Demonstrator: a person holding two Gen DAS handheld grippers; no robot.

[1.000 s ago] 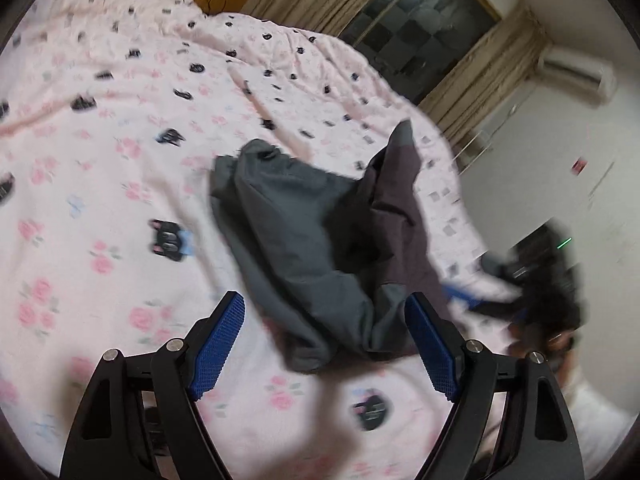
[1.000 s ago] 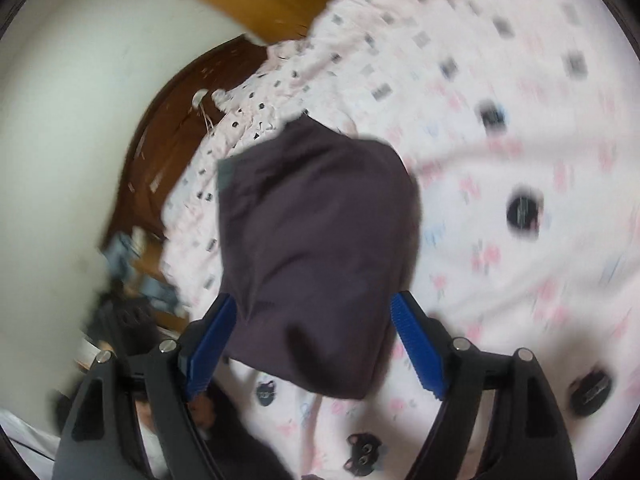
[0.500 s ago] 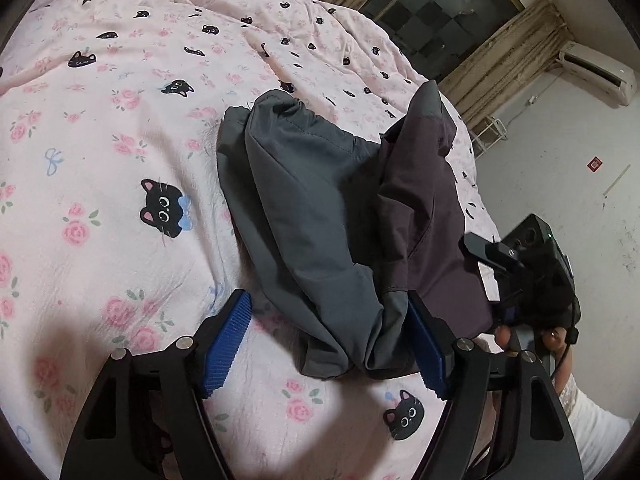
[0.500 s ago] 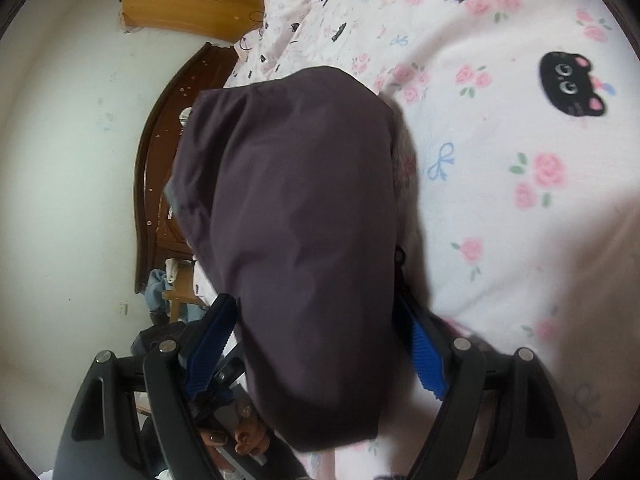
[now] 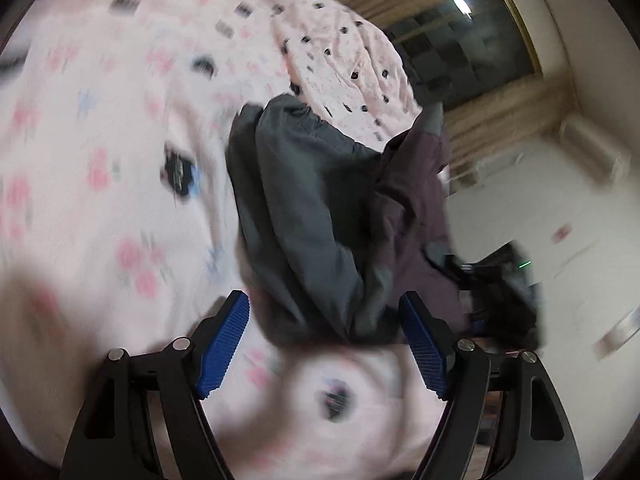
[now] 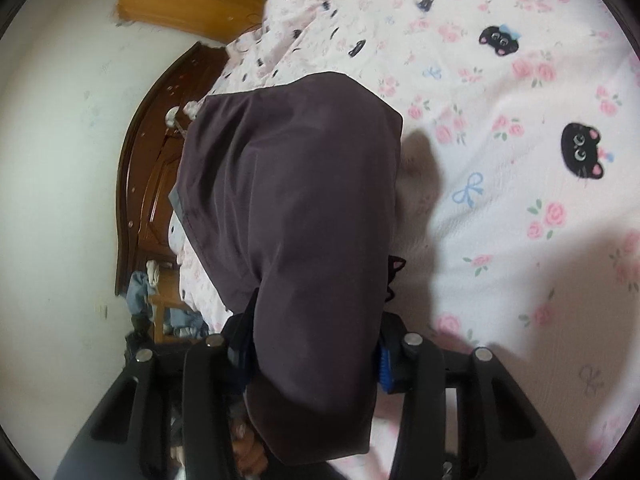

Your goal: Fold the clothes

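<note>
A crumpled garment, grey (image 5: 304,200) on one side and dark purple (image 5: 416,184) on the other, lies on the pink bedspread (image 5: 100,128). My left gripper (image 5: 324,346) is open, its blue pads (image 5: 224,344) either side of the garment's near end without pressing it. In the right wrist view the purple fabric (image 6: 304,208) fills the middle and drapes over my right gripper (image 6: 312,364), which is shut on it; only one blue pad (image 6: 386,368) shows. The right gripper (image 5: 500,292) appears as a dark blur in the left wrist view.
The bedspread (image 6: 520,160) has black cat and pink rose prints. A dark wooden headboard (image 6: 144,184) and a white wall (image 6: 52,160) stand to the left. A curtained dark window (image 5: 472,48) is beyond the bed. A person's hand (image 6: 248,448) shows low.
My right gripper's fingers have come together on the purple fabric. The left gripper has swung in closer to the garment's near end, and its view is now blurred.
</note>
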